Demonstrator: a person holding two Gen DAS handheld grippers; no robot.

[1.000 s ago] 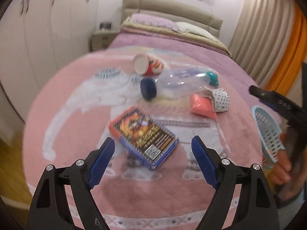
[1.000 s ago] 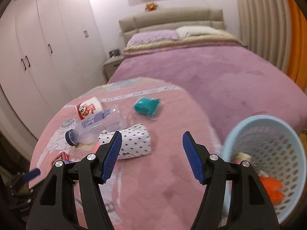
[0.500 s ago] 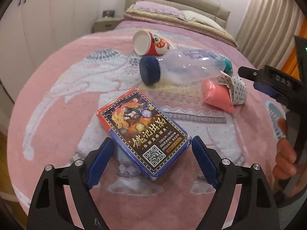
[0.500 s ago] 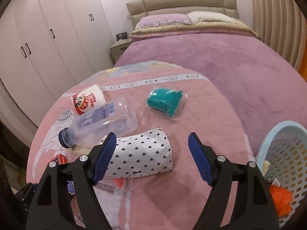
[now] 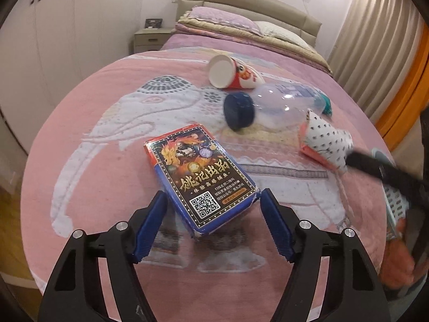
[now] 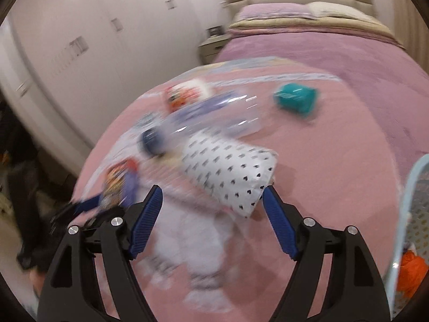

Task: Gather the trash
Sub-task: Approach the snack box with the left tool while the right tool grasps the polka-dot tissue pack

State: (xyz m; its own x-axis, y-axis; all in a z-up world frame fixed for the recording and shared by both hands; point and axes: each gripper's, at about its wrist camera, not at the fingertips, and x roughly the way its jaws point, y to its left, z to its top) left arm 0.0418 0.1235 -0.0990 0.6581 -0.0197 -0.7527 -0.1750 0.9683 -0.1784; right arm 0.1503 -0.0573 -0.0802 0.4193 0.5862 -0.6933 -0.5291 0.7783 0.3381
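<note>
Six pieces of trash lie on the pink elephant blanket (image 5: 88, 139) at the foot of the bed: one card box (image 5: 199, 179), one clear plastic bottle (image 5: 278, 106) with a dark blue cap, one red and white paper cup (image 5: 233, 73) on its side, one white dotted paper bag (image 5: 325, 143), one pink packet (image 5: 308, 154) mostly hidden under that bag, and one teal wrapper (image 6: 295, 100) at the far right. One pale blue perforated basket (image 6: 413, 201) stands at the right edge, cut off by the frame, with something orange inside.

The card box bears large gold Chinese characters, 姚记出品, smaller lines below that are too fine to read, and a QR code on its near end. The cup carries a cartoon print; the bottle's bluish label is illegible.

The left gripper (image 5: 211, 218) has just been closing; its blue pads stand wide on either side of the box's near corner, just beside it and not yet pressing. The right gripper (image 6: 211, 205) has just been opening and is spread wide around the near end of the dotted bag, no grip visible. The right wrist view is heavily motion-blurred, so contact there is hard to judge.
</note>
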